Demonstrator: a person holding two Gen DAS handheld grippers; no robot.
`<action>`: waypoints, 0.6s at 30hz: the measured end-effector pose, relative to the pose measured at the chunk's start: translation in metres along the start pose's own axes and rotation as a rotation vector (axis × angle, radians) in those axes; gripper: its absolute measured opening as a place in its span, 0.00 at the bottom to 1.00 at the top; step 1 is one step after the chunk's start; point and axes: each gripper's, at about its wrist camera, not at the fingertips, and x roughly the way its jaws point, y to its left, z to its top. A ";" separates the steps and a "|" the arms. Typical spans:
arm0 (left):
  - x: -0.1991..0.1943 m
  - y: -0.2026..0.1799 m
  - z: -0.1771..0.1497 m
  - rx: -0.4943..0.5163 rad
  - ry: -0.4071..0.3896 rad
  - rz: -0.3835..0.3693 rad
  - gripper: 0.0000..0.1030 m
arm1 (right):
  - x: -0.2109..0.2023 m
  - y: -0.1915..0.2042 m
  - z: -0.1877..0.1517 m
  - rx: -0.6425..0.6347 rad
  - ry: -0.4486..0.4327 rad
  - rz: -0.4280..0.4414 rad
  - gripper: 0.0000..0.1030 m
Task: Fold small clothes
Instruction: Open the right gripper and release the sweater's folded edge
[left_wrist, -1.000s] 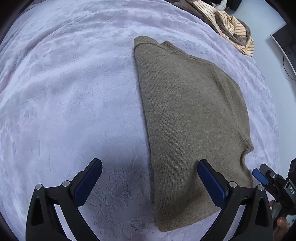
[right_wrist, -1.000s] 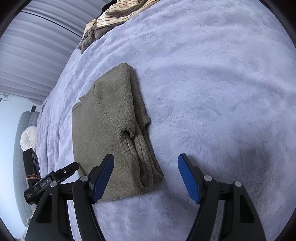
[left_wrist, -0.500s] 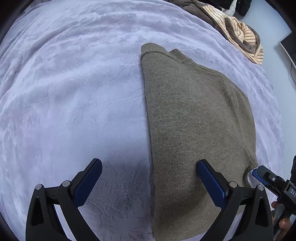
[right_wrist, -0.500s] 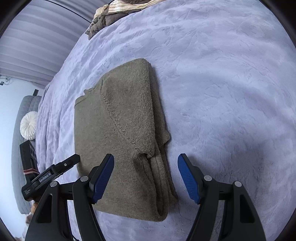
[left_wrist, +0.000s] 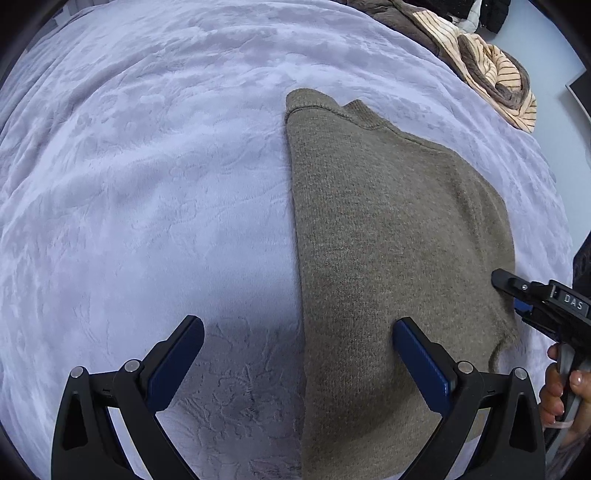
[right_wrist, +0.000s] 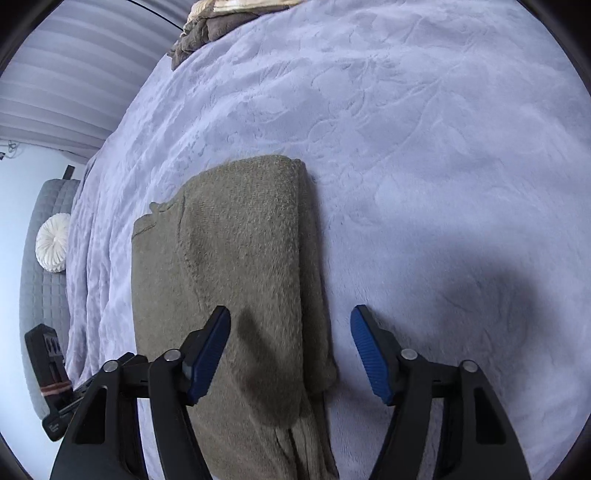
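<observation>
The folded olive-brown knitted sweater (right_wrist: 236, 280) lies between the right gripper (right_wrist: 290, 349)'s closing, not yet touching jaws; the left gripper (left_wrist: 297, 363) gapes wide over its edge.

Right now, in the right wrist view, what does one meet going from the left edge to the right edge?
White round cushion on the grey padded headboard → olive knit sweater, folded, lying on the bed → bare lavender blanket, with a dark shadow low on it.
</observation>
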 end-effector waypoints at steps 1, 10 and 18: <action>0.000 -0.001 0.000 -0.001 0.000 0.007 1.00 | 0.003 0.002 0.001 0.005 0.012 0.023 0.25; 0.001 -0.009 0.001 0.012 -0.002 0.044 1.00 | -0.007 0.008 -0.001 -0.080 -0.023 -0.049 0.22; 0.002 -0.011 0.002 0.021 0.002 0.058 1.00 | -0.032 -0.002 -0.009 -0.074 -0.006 0.002 0.46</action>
